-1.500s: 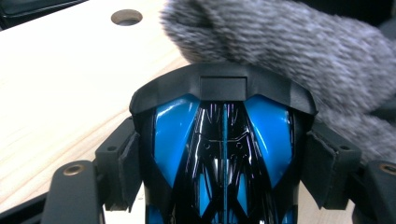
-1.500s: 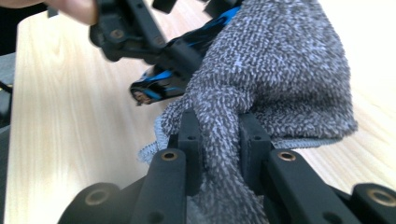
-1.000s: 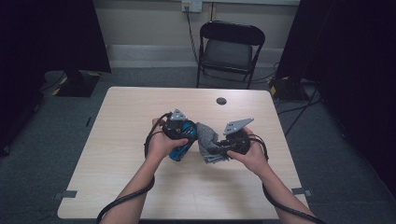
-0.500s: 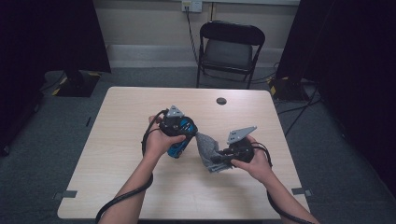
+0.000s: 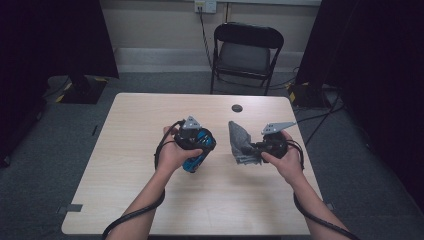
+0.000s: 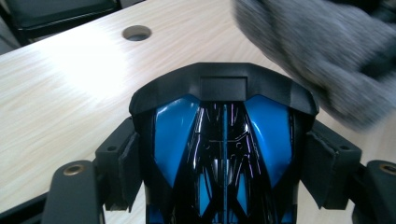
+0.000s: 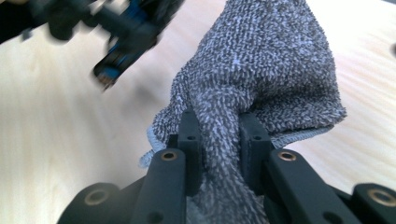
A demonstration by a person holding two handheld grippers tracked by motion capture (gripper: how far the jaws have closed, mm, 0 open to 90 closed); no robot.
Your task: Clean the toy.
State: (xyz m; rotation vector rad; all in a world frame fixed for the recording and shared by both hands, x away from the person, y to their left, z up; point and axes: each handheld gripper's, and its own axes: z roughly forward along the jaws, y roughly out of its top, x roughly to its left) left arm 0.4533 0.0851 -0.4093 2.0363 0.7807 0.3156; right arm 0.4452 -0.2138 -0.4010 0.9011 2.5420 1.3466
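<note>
A blue and black toy car [image 5: 199,149] is clamped between the jaws of my left gripper [image 5: 197,150], lifted over the middle of the table; in the left gripper view its glossy blue body [image 6: 224,140] sits between the two pads [image 6: 128,165]. My right gripper [image 5: 252,148] is shut on a grey terry cloth [image 5: 241,142], which hangs bunched to the right of the car with a gap between them. Seen from the right gripper view, the cloth [image 7: 266,70] is pinched between the pads [image 7: 190,135], and the car [image 7: 126,32] shows blurred at the upper left.
The light wooden table [image 5: 125,150] has a round cable hole [image 5: 236,108] near its far edge. A black folding chair [image 5: 245,52] stands behind the table. Cables trail from both grippers off the near edge.
My right gripper has carried the cloth to the right, away from the car, so a gap has appeared between them. The left gripper holds the car in about the same place.
</note>
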